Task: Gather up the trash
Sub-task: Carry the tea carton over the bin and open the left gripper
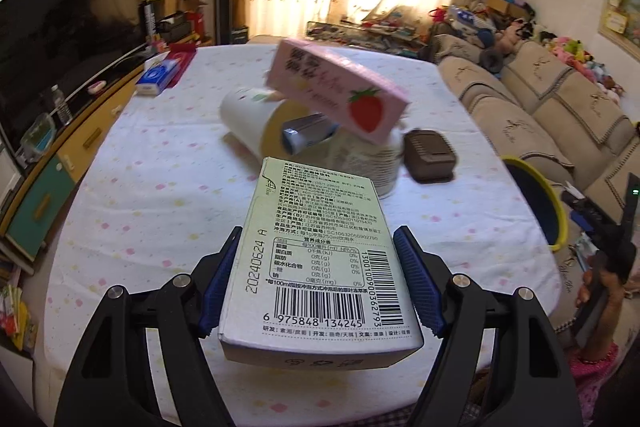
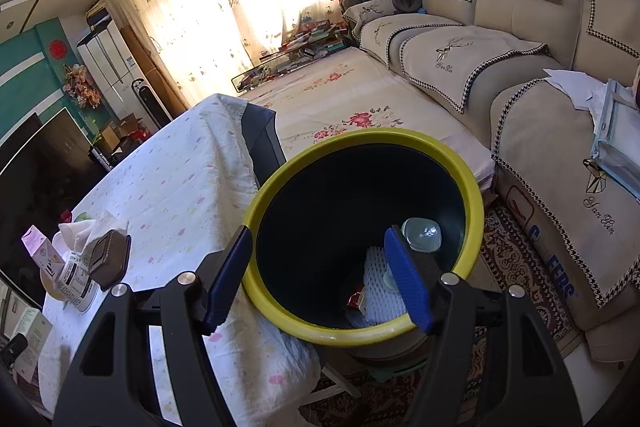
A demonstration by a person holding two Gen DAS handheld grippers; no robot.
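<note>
My left gripper (image 1: 320, 283) is shut on a pale green carton (image 1: 320, 259) with barcodes, held by its long sides clear above the table. Beyond it lies a heap: a tipped white paper cup (image 1: 248, 123), a blurred, tilted pink strawberry carton (image 1: 340, 91) and a stack of paper plates (image 1: 384, 167). My right gripper (image 2: 318, 283) stands open above the yellow-rimmed dark bin (image 2: 360, 139), with one finger over the bin's mouth and the other outside the rim. The bin holds a white foam net (image 2: 376, 291), a clear plastic lid (image 2: 422, 235) and a red wrapper (image 2: 355, 301).
A brown box-like object (image 1: 430, 155) sits beside the heap on the dotted tablecloth (image 1: 160, 187). A blue tissue pack (image 1: 154, 77) lies at the far left corner. The bin (image 1: 556, 195) stands off the table's right edge, in front of the beige sofa (image 2: 520, 27). A TV cabinet (image 1: 60, 167) runs along the left.
</note>
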